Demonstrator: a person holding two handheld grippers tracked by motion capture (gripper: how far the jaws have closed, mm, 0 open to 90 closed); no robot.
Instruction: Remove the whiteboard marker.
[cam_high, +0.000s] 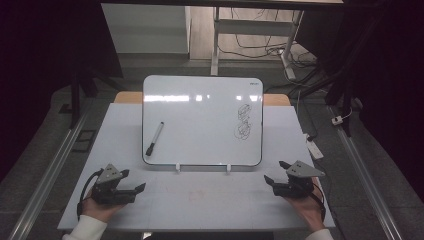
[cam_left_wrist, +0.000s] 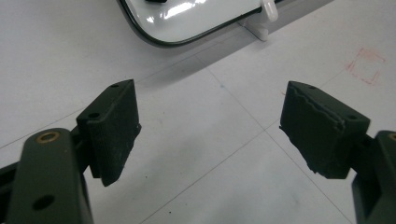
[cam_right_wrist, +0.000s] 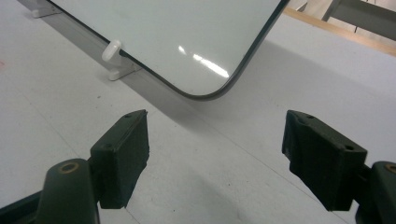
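The high view looks forward and down from above my side of the pale grey rectangular tabletop (cam_high: 200, 200), far enough back to take in all of it and the floor beyond. My hands enter at its bottom edge. The left gripper view sits low and close over the tabletop, looking along my left gripper (cam_left_wrist: 210, 126) toward the rounded lower corner of the glossy white, dark-rimmed whiteboard (cam_left_wrist: 187, 18) at the frame's top. The right gripper view rides equally low on my right gripper (cam_right_wrist: 215, 149), facing the board's other lower corner in its upper middle. All three views share that board and the table around it.
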